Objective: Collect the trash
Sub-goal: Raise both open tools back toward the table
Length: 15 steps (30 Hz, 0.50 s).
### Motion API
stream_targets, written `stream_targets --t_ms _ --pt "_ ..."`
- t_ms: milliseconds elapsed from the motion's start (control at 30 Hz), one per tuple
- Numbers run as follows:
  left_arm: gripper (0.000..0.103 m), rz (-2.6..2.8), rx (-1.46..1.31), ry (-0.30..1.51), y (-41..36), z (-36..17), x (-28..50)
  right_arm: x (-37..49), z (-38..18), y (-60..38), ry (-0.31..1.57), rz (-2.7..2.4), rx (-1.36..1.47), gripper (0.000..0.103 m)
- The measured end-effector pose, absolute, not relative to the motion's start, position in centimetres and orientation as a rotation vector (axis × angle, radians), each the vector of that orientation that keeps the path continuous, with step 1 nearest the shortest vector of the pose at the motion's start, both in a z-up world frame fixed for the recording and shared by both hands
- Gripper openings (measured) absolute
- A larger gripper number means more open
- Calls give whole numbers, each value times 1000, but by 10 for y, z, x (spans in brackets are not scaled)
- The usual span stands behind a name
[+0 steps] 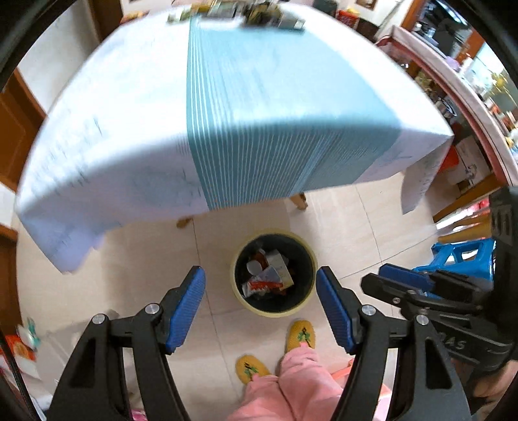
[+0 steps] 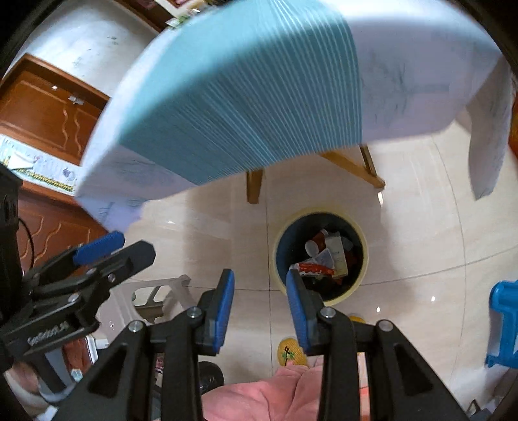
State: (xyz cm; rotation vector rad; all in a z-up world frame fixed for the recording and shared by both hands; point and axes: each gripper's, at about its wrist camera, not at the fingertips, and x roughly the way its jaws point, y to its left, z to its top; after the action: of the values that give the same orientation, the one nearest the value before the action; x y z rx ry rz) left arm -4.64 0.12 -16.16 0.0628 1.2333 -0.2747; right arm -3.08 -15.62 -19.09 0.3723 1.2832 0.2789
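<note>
A round bin (image 1: 239,293) with a pale yellow rim stands on the tiled floor in front of the table; it holds wrappers and cartons (image 1: 270,273). It also shows in the right wrist view (image 2: 361,278) with the same trash (image 2: 327,259). My left gripper (image 1: 260,307) is open and empty, held above the bin. My right gripper (image 2: 260,307) is open and empty, just left of the bin; it also shows at the right of the left wrist view (image 1: 404,281). The left gripper shows side-on in the right wrist view (image 2: 106,247).
A table (image 1: 226,113) with a white and teal cloth stands behind the bin, blurred items (image 1: 239,13) at its far edge. A blue stool (image 1: 463,256) is to the right. The person's pink trousers (image 1: 291,388) and yellow slippers (image 1: 301,333) are below.
</note>
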Motion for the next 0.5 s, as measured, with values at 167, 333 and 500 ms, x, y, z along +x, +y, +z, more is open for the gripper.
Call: stream_targets --t_ms 167,333,500 --pt "69 -287 110 1167 0 -111 -46 -31 -133 -161 1217 299 367 33" --pt "69 -279 96 1112 -1 -68 -38 -24 -85 -170 1155 300 352 33" --pt "69 -271 118 1060 -13 -36 -24 -13 -55 -172 1127 327 309 33"
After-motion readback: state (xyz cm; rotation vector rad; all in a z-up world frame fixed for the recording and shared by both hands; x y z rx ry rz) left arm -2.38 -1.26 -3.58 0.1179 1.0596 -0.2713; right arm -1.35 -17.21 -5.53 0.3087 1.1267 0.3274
